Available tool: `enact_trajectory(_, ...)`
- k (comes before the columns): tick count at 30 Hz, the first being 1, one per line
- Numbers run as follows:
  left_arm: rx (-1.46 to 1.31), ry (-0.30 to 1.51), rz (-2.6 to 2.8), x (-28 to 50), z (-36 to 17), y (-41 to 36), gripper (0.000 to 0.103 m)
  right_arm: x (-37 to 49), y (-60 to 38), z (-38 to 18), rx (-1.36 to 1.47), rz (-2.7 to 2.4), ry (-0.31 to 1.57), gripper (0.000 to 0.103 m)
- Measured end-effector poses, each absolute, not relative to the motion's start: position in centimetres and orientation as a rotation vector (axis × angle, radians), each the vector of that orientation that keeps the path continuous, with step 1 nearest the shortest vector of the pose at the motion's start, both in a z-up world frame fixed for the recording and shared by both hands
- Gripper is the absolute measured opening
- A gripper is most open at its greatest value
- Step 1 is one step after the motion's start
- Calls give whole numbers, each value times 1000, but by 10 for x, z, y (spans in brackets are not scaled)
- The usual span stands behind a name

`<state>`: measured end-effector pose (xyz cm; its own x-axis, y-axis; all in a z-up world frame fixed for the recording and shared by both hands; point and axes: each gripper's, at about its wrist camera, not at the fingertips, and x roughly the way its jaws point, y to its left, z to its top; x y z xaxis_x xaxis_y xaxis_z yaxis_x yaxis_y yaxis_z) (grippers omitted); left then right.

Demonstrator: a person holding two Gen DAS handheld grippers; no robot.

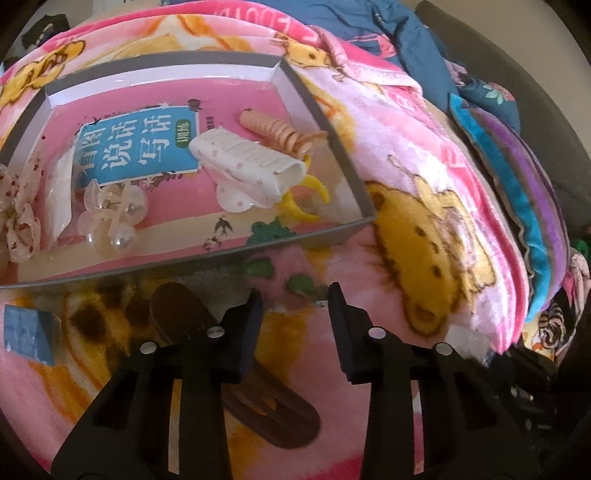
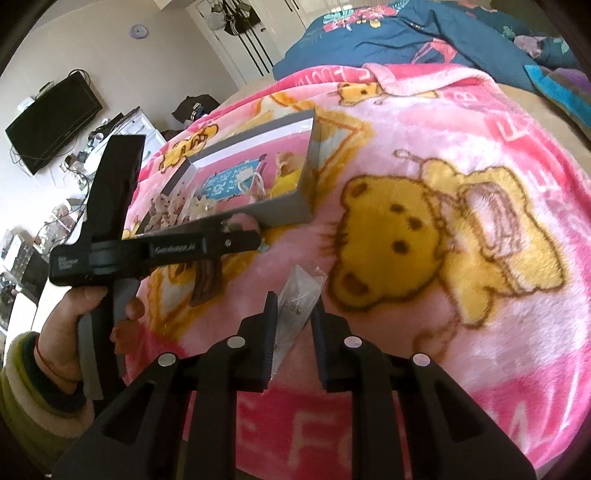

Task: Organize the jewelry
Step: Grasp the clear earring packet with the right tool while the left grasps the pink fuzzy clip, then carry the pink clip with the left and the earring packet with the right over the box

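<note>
The right tool (image 2: 294,314) pinches a clear jewelry packet (image 2: 297,295), its long axis toward one o'clock, above the pink blanket (image 2: 424,122). The left tool (image 1: 295,301) stands spread, nothing between, the brown hair clip (image 1: 177,314) at its nine o'clock.

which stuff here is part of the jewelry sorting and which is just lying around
Part of the job:
- grey box
- white spotted hair claw
- orange spiral hair tie
- yellow clip
- pearl hair clip
- brown hair clip outside the box
- clear packet of earrings between the fingers of the right hand-held gripper

Just lying about:
- pink bear blanket
- blue quilt
- wall-mounted screen
</note>
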<state>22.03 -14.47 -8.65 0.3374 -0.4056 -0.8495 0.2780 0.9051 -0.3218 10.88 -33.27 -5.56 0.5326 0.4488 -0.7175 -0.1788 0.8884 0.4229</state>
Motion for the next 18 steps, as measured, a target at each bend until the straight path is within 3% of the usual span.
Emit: enact_trajectory(18,-98,989,-393,197,-19,-85,23,123,-305,-9,263,429,849,17)
